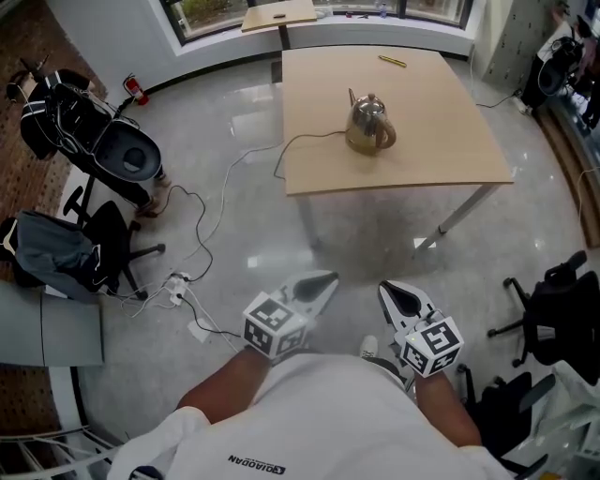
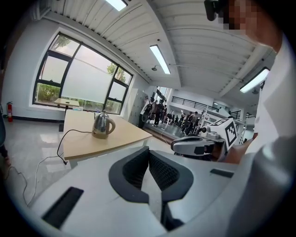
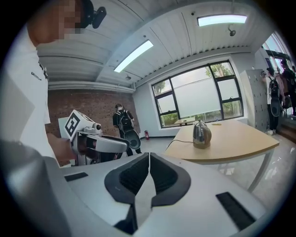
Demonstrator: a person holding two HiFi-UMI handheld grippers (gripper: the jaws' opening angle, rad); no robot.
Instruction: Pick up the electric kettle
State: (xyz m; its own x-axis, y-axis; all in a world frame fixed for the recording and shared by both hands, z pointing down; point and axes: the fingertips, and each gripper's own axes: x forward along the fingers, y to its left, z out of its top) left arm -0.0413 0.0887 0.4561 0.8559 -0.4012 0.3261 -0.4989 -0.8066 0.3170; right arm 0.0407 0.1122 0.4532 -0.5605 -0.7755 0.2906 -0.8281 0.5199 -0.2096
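The electric kettle [image 1: 369, 125] stands upright near the middle of the pale wooden table [image 1: 450, 141], in the upper centre of the head view, with its handle to the frame's right. Its dark cord [image 1: 298, 141] runs off the table's left edge and trails across the glossy grey floor [image 1: 244, 234] to a white power strip [image 1: 178, 283] at centre left. A thin yellow object [image 1: 392, 61] lies near the table's far edge, well apart from the kettle. A smaller table [image 1: 279, 16] sits against the window at the top. An office chair [image 1: 98, 248] draped with grey cloth stands at the left edge, and another black chair [image 1: 561, 314] at the lower right.

Only open floor lies between the grippers and the table's near edge; the cord stays off to the left.

Both bare forearms reach out from the white shirt at the bottom of the frame. The left gripper [image 1: 317, 283] and right gripper [image 1: 401, 298] are side by side, tipped slightly downward and aimed toward the table – well short of it. In its own view the left gripper [image 2: 148, 155] has its jaws clenched pad to pad and empty; the right gripper [image 3: 149, 159] is likewise clamped on itself, with the kettle far ahead at upper right.
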